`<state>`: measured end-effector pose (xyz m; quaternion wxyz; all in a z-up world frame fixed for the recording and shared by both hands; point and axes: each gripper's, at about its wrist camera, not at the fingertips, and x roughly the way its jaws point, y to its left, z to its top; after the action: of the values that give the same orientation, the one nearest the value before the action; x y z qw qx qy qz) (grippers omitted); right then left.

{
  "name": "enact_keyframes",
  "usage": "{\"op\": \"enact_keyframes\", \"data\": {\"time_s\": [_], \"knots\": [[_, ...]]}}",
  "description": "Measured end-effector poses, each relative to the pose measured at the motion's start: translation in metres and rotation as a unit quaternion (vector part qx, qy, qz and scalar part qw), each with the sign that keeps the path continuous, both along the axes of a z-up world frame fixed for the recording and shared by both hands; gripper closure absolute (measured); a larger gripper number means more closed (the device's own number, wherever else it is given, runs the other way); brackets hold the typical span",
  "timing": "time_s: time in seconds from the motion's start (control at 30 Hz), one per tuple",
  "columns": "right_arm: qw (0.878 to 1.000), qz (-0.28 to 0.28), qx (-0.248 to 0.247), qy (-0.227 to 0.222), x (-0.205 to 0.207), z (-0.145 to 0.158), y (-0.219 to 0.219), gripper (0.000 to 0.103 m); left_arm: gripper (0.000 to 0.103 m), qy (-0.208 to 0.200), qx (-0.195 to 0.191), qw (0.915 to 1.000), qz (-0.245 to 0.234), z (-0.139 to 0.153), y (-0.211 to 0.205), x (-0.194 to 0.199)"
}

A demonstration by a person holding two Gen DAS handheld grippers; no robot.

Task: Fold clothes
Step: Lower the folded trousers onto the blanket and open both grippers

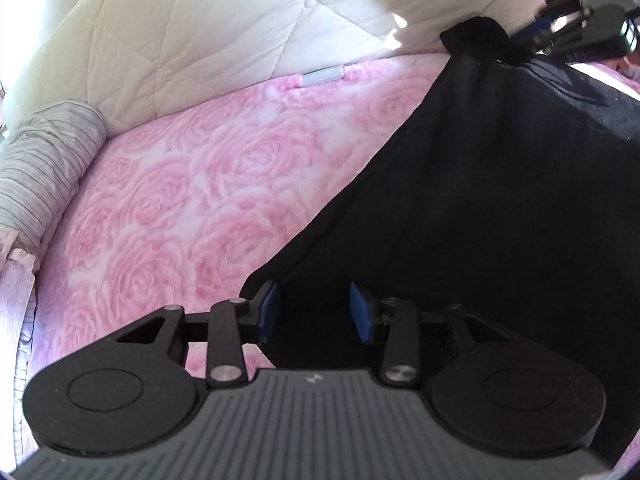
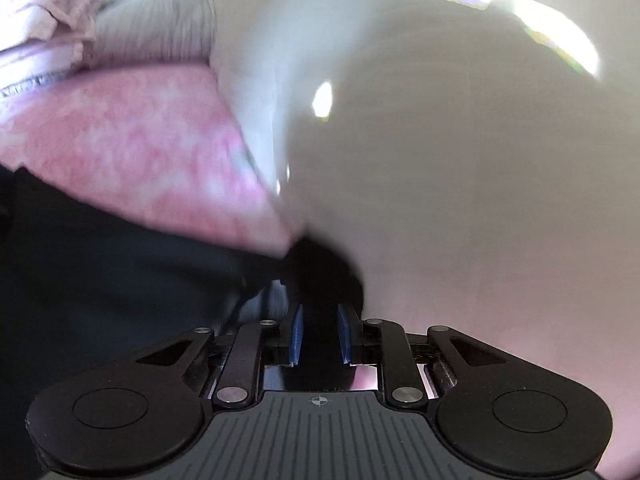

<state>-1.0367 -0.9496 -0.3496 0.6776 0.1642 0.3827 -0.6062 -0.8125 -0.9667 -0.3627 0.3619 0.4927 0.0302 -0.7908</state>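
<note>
A black garment [image 1: 480,200] lies spread over the pink rose-pattern blanket [image 1: 192,200] on the right side of the left wrist view. My left gripper [image 1: 314,308] is open, its blue pads either side of the garment's near edge, low over the cloth. My right gripper [image 2: 318,334] is shut on a bunched corner of the black garment [image 2: 320,264] and holds it up; this view is blurred. In the left wrist view the right gripper [image 1: 532,36] shows at the top right, pinching the far corner.
A cream quilted duvet [image 1: 220,24] is piled along the far side of the bed and fills much of the right wrist view [image 2: 440,160]. A grey striped pillow [image 1: 44,168] lies at the left. A small white tag [image 1: 322,76] sits at the duvet's edge.
</note>
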Motion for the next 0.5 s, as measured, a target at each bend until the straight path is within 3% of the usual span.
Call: {"op": "enact_keyframes", "data": {"time_s": [0.23, 0.3, 0.37, 0.4, 0.5], "knots": [[0.999, 0.001, -0.025, -0.043, 0.005, 0.027, 0.057, 0.084, 0.069, 0.068, 0.031, 0.9957, 0.054, 0.029, 0.024, 0.035], [0.998, 0.018, -0.013, -0.062, 0.011, 0.023, 0.072, 0.083, 0.070, 0.055, 0.049, 0.9961, 0.050, 0.017, 0.027, 0.033], [0.996, 0.024, 0.016, -0.082, 0.016, 0.010, 0.075, 0.070, 0.069, 0.037, 0.050, 0.9975, 0.033, 0.001, 0.025, 0.028], [0.996, 0.017, 0.020, -0.088, 0.016, 0.010, 0.077, 0.069, 0.068, 0.039, 0.054, 0.9972, 0.034, -0.002, 0.021, 0.028], [0.994, -0.002, 0.031, -0.105, 0.015, 0.013, 0.086, 0.068, 0.071, 0.046, 0.053, 0.9964, 0.047, 0.010, 0.022, 0.032]]}}
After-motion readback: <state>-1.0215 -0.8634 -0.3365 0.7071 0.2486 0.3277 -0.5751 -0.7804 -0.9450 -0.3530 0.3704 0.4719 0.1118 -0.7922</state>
